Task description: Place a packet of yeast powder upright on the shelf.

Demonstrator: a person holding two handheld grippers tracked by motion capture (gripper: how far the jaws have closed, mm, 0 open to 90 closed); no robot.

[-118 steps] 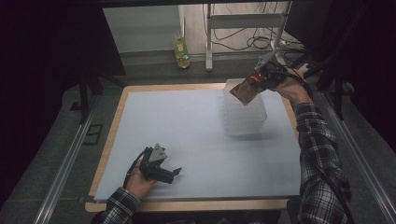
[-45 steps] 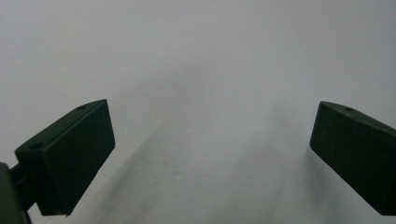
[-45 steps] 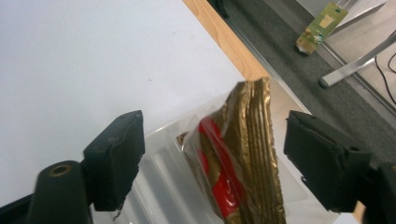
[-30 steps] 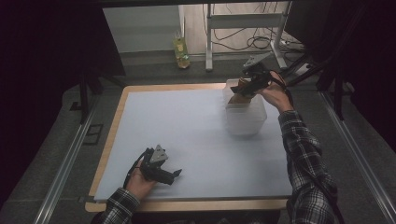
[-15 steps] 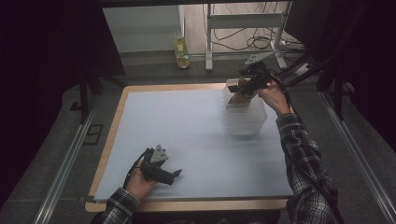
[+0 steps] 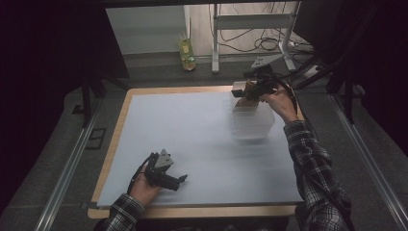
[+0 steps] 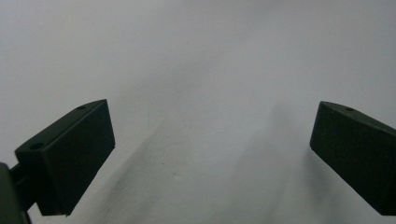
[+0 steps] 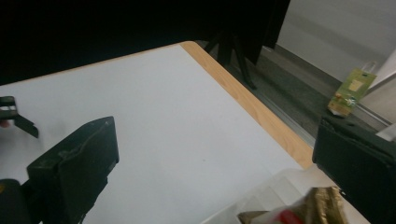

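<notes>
A white sheet (image 6: 192, 144) covers the wooden table (image 6: 115, 149). On the sheet, near its far right corner, sits a see-through plastic box (image 6: 252, 124) — this is the thing to find everything else by.

The right gripper (image 6: 250, 89) is held up just over the far edge of the box, in the person's right hand (image 6: 279, 102). A small brown packet (image 6: 240, 92) is at its tip, right above the box. In the right gripper view the two black jaws stand wide apart, and a crinkly gold and red packet (image 8: 303, 210) shows low down between them, over the pale box (image 8: 261, 196). I cannot tell if the jaws are touching the packet.

The left gripper (image 6: 175, 180) is well away from the box, at the near left part of the sheet, resting low in the left hand (image 6: 143, 185). Its jaws are spread wide with nothing between them — just plain white sheet (image 7: 201, 93).

Far behind the box, past the table, a yellow-green bottle (image 6: 186, 50) stands on the floor.
</notes>
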